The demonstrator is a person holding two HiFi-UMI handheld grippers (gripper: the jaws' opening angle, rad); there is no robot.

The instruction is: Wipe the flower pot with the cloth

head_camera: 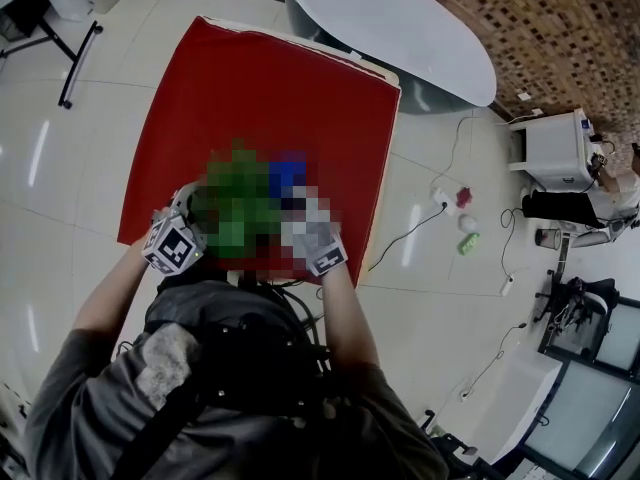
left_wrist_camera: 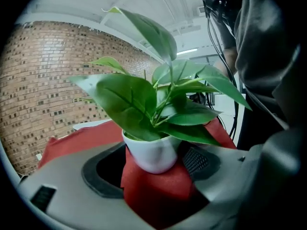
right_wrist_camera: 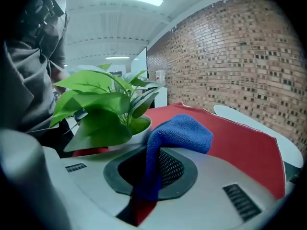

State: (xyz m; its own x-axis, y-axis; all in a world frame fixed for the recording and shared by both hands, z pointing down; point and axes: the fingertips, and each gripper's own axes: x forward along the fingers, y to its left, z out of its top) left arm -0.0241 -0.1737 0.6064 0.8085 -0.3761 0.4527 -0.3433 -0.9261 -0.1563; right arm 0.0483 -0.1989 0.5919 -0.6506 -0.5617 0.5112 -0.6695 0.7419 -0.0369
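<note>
A white flower pot (left_wrist_camera: 152,156) with a leafy green plant (left_wrist_camera: 144,99) stands on the red tablecloth (head_camera: 260,88). My left gripper (left_wrist_camera: 153,169) is closed around the pot, one jaw on each side. My right gripper (right_wrist_camera: 151,176) is shut on a blue cloth (right_wrist_camera: 180,135), whose free end bunches over the jaw tips just beside the pot's rim (right_wrist_camera: 140,132). In the head view a mosaic patch hides the pot and cloth; the left gripper (head_camera: 190,223) and right gripper (head_camera: 305,223) flank it near the table's front edge.
The red cloth stretches far beyond the pot. A white oval table (head_camera: 400,28) stands behind it. On the floor to the right lie cables and small items (head_camera: 462,218), with a white cabinet (head_camera: 552,148) further right. A black stand leg (head_camera: 75,58) is at far left.
</note>
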